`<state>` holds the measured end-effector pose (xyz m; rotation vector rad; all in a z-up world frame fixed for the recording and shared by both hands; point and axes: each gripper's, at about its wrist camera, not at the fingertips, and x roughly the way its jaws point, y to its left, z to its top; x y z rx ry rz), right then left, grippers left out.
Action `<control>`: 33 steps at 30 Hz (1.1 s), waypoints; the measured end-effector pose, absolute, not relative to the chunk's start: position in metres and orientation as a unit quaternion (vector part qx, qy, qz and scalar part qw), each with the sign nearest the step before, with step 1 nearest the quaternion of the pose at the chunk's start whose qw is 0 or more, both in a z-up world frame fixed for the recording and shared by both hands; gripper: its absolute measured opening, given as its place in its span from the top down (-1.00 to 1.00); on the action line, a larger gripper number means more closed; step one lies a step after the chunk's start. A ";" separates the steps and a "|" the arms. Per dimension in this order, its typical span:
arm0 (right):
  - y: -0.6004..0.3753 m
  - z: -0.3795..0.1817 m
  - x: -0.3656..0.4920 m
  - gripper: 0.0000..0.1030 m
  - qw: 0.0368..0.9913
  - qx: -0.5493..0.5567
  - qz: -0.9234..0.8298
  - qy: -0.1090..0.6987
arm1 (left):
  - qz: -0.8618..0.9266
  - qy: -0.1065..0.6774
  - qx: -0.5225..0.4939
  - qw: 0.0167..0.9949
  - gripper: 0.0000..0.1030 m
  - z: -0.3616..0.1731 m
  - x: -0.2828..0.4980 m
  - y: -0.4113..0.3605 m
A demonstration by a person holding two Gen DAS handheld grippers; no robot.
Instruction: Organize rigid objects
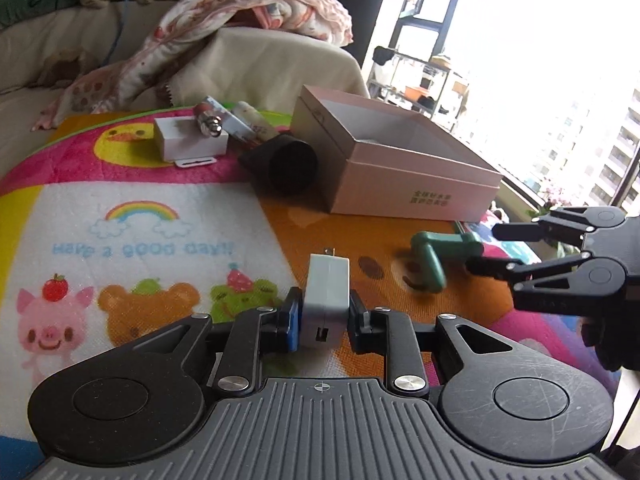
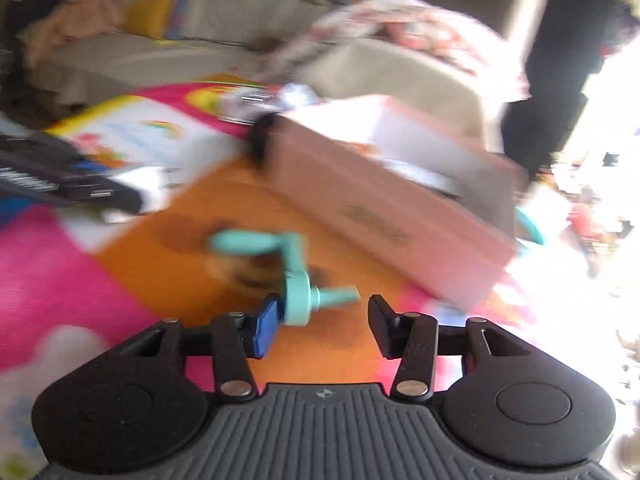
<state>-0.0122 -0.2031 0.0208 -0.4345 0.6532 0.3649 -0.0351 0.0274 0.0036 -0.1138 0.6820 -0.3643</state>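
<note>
My left gripper (image 1: 322,316) is shut on a white USB wall charger (image 1: 326,292), prongs pointing away, held over the colourful mat. My right gripper (image 2: 320,326) is open, its jaws around the near end of a teal crank-shaped handle (image 2: 296,276) that lies on the orange patch; it also shows in the left wrist view (image 1: 436,258), with the right gripper (image 1: 486,250) at its right end. An open pink box (image 1: 400,160) stands beyond; it appears blurred in the right wrist view (image 2: 384,200).
A black cylinder (image 1: 292,164), a white small box (image 1: 188,142), a silver-tipped tube (image 1: 212,120) and a patterned tube (image 1: 252,124) lie at the mat's far side. A beige sofa with a floral blanket (image 1: 248,20) is behind. A window is at right.
</note>
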 end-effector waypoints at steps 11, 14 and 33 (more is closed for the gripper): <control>-0.237 0.014 -0.008 -0.44 0.917 -0.057 0.163 0.361 | -0.155 0.336 -0.040 0.928 0.42 0.004 -0.039 0.015; -0.237 0.013 -0.010 -0.67 0.914 -0.042 0.176 0.363 | -0.148 0.332 -0.004 0.931 0.37 0.005 -0.043 0.004; -0.215 0.012 -0.003 -0.99 0.906 -0.052 0.176 0.381 | -0.128 0.321 -0.005 0.938 0.37 0.004 -0.042 -0.004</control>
